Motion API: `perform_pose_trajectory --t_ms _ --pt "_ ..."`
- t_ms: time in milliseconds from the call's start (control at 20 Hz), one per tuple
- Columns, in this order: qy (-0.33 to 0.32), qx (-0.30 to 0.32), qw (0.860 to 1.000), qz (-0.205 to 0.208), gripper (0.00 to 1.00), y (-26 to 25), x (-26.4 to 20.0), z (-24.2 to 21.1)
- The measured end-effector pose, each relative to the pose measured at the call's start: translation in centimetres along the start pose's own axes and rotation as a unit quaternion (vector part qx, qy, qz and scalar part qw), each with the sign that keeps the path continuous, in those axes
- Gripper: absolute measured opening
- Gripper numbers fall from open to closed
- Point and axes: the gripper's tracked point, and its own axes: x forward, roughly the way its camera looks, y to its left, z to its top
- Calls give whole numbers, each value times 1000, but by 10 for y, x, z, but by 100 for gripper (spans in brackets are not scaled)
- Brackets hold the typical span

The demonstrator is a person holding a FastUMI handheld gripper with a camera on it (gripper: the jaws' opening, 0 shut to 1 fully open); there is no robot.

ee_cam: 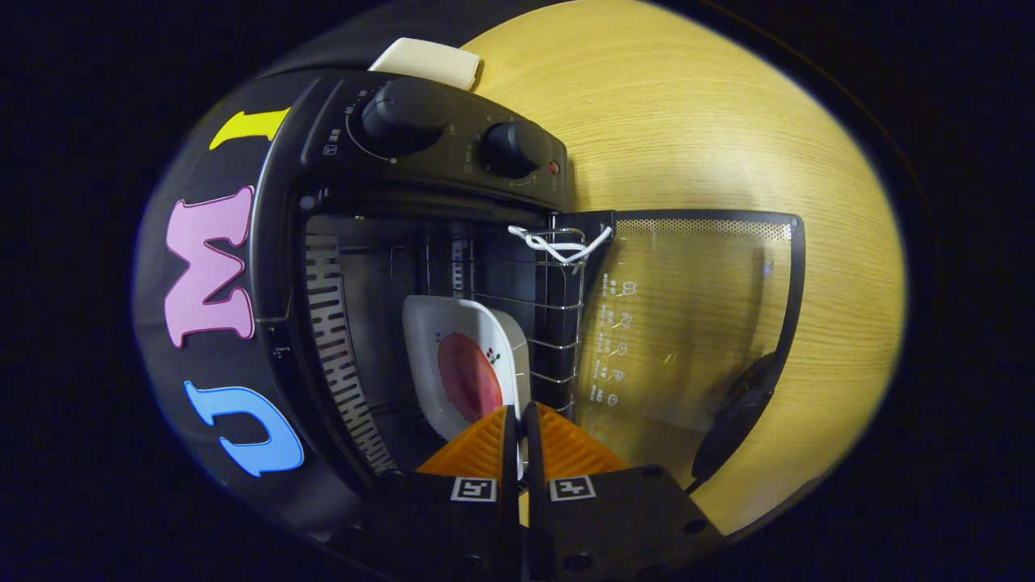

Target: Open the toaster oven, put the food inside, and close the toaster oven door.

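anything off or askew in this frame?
One oddity: a white cord is knotted on the wire rack at the oven mouth. Otherwise normal: glass door open, white plate with the red food inside, its rim pinched in the nearly closed claw.

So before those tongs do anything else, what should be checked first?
1. Toaster oven door fully open: ok, glass lies flat on the wooden table.
2. White plate with the food inside the oven cavity: ok, it sits on the wire rack.
3. Tongs gripping the plate edge: ok, fingers nearly closed on its rim.
4. Plate pushed in deep enough for the door to close: cannot tell.
5. Door handle free to grab: ok.
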Motion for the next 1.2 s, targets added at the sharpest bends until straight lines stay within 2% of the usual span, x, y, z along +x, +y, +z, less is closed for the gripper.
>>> perform_pose_trajectory --t_ms 50,150,300,400,650,850,1050,1200 --pt "4 3 1000 4 9 1 -1 -1" --pt "16 -1 1000 14 16 4 -5 -3" --pt "20 -46 998 39 76 12 -18 2" --pt "25 -74 996 46 97 12 -30 4" --pt "56 -149 985 68 98 8 -69 5" --pt "71 -256 959 96 98 6 -104 5" --pt "82 -397 908 110 98 -12 -135 -5" --pt "76 -497 860 89 98 -37 -147 -4"
